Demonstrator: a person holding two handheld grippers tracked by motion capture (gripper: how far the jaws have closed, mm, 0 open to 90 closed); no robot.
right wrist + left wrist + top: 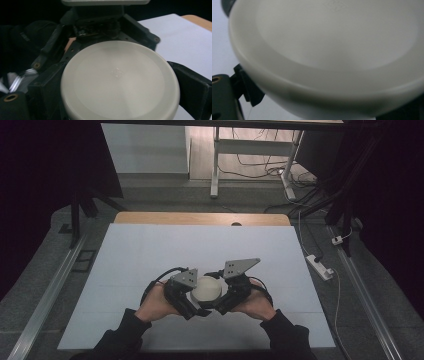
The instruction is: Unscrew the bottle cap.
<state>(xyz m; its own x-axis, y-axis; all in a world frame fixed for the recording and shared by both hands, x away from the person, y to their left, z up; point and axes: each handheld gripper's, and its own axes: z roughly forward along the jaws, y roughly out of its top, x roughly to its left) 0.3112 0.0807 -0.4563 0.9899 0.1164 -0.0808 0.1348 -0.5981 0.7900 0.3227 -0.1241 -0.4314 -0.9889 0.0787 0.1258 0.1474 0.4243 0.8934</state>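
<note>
Lid (120, 81), round and cream, sits between our two grippers near the table's (150, 250) front edge, flat face up, with no long axis to favour. We hold it from both sides: our right gripper (231, 296) closes its fingers (192, 87) on the rim, and our left gripper (186, 296) meets it from the opposite side, its fingers (249, 87) against the rim too. Both hands lie equally near, so any lift or twist turns on this shared grip. Beyond lies bare table.
</note>
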